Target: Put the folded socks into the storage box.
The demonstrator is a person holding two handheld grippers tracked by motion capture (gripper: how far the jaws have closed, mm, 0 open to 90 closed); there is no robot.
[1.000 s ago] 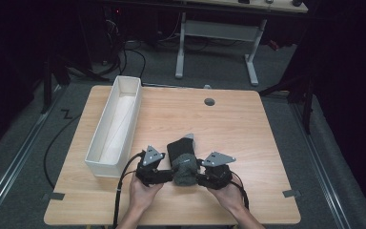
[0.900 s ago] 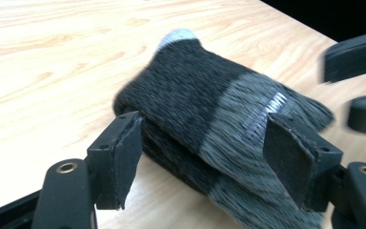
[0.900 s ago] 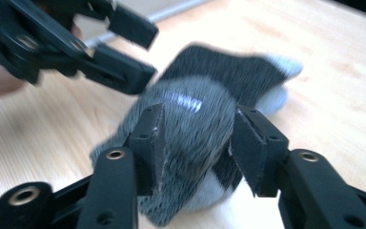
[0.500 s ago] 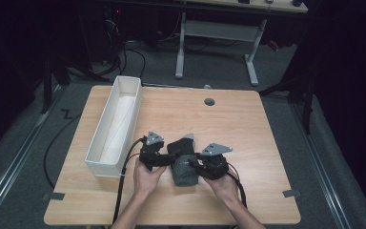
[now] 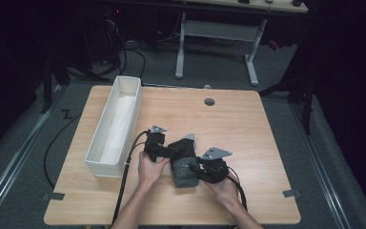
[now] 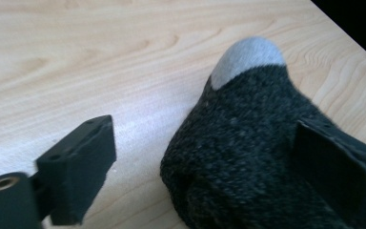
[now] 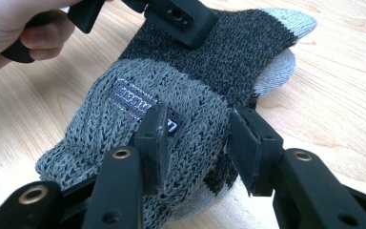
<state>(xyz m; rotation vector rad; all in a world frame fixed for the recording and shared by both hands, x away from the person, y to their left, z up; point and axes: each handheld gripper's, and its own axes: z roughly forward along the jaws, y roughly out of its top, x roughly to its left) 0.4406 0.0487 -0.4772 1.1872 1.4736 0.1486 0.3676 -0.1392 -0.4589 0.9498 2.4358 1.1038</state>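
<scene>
A: Where is the sock [image 5: 185, 164]?

B: It lies folded on the table [image 5: 248, 129], near the front edge, about the middle.

A: What is the left claw [image 6: 205, 157] doing?

B: Its jaws have just been opening. They stand wide and loose, with the dark sock between them.

A: And the right claw [image 7: 195, 138]?

B: It pinches the sock's grey cuff.

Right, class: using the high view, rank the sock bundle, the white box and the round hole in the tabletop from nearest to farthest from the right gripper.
1. Sock bundle: directly at the right gripper, between both grippers.
2. Round hole: farther up the table, near its far edge.
3. White box: along the table's left side, beyond the left gripper.
</scene>
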